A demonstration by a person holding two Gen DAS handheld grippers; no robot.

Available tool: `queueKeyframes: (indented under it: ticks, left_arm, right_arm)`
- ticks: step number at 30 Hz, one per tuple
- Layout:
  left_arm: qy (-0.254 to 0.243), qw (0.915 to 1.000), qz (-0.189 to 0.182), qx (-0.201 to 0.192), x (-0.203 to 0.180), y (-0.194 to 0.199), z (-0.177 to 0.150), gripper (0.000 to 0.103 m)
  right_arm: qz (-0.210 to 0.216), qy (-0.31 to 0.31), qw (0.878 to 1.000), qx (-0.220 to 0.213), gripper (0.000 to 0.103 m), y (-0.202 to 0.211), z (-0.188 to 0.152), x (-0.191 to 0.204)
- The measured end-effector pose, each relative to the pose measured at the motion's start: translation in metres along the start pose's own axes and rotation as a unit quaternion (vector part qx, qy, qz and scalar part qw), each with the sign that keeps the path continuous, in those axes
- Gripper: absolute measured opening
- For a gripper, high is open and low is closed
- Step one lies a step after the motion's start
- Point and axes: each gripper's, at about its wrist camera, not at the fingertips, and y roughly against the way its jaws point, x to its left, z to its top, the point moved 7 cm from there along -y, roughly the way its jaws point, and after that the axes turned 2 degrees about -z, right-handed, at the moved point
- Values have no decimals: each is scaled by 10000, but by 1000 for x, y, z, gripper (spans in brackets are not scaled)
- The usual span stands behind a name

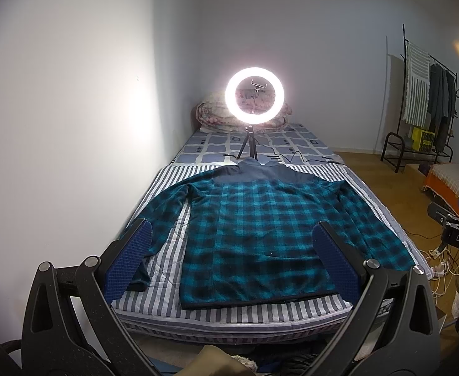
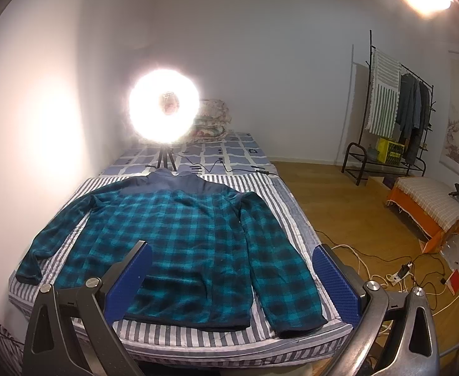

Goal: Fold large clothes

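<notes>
A teal and black plaid fleece jacket (image 1: 257, 232) (image 2: 179, 244) with a dark blue yoke and collar lies flat on the striped bed cover (image 1: 166, 294) (image 2: 270, 194), collar far, hem near, both sleeves spread out to the sides. My left gripper (image 1: 229, 263) hovers open above the near hem, its blue pads (image 1: 129, 260) wide apart with nothing between them. My right gripper (image 2: 232, 282) is also open, held over the jacket's lower right part and right sleeve, empty. A piece of the right gripper (image 1: 455, 235) shows at the right edge of the left wrist view.
A lit ring light on a small tripod (image 1: 254, 97) (image 2: 163, 109) stands on the bed beyond the collar, with cables (image 1: 295, 156) trailing right. Folded quilts (image 1: 213, 116) lie at the head. A wall runs along the left. Clothes rack (image 2: 392, 109), orange stool (image 2: 430, 210) and floor cables (image 2: 395, 275) are at right.
</notes>
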Motion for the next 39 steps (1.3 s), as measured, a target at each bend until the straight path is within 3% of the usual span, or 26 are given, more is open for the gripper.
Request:
queueKeyframes:
  ticks: [39]
  left_arm:
    - [23, 10000, -7, -39, 2, 2, 1, 103]
  right_arm:
    - [73, -65, 9999, -115, 103, 11, 8, 7]
